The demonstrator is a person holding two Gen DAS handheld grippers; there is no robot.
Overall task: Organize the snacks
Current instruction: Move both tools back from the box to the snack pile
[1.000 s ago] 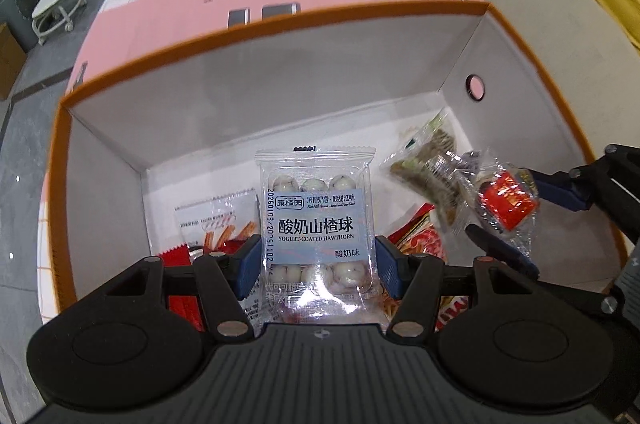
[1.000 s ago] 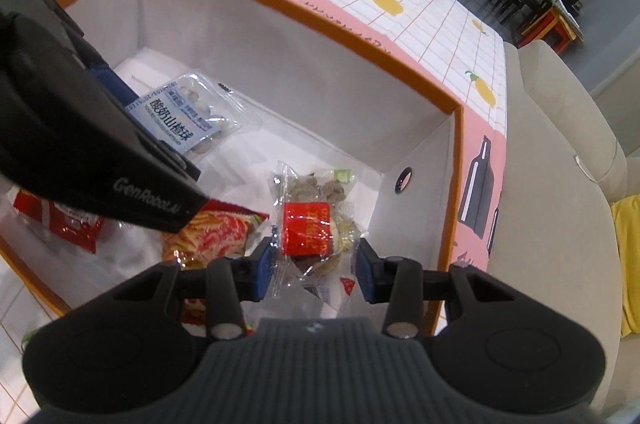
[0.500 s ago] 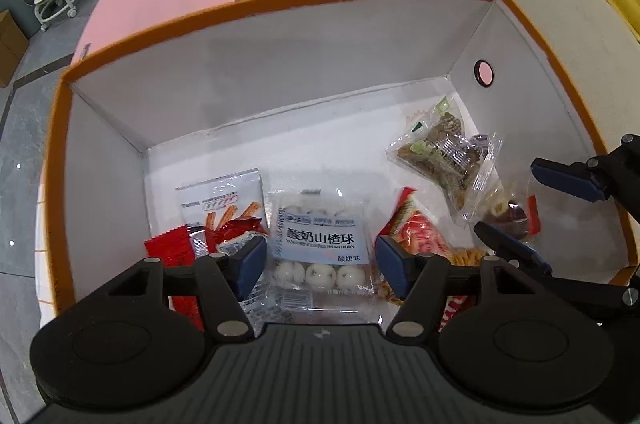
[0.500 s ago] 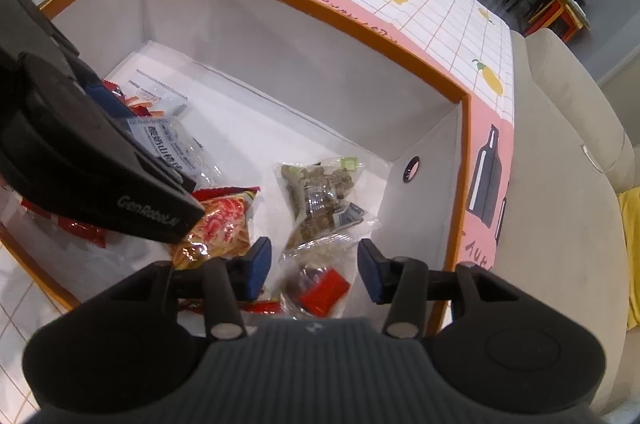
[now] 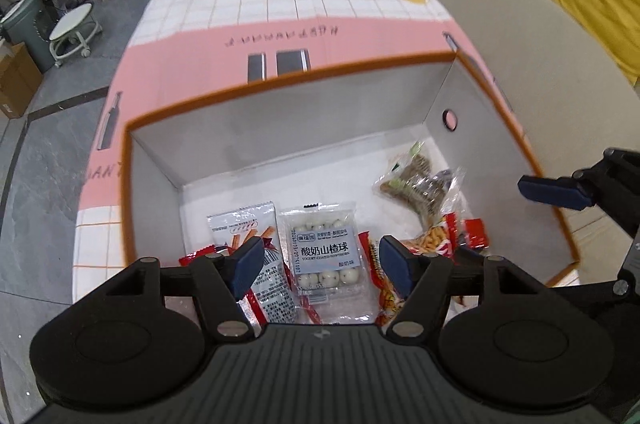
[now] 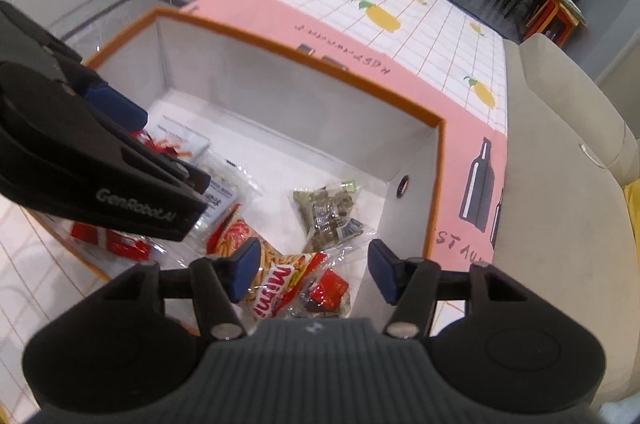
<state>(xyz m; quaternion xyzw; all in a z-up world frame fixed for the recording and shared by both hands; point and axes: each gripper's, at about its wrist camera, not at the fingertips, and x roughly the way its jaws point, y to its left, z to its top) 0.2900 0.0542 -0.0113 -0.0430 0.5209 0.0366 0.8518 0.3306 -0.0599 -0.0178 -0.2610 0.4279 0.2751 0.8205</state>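
Snack packets lie on the floor of the orange-rimmed box (image 5: 132,208).
The hawthorn-ball pack (image 5: 326,256) lies near the front, below the left gripper (image 5: 322,266); the red-labelled clear packet (image 6: 328,294) lies under the right gripper (image 6: 308,270). Both have just been opening, pads clear of everything.

Box floor (image 5: 280,184) bare behind snack packets (image 5: 324,256)

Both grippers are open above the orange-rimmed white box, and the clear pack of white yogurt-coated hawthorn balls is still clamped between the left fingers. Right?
Not quite. The left wrist view shows the clear pack of white yogurt-coated hawthorn balls lying free on the floor of the orange-rimmed white box; the left gripper, like the right gripper, is open above it.
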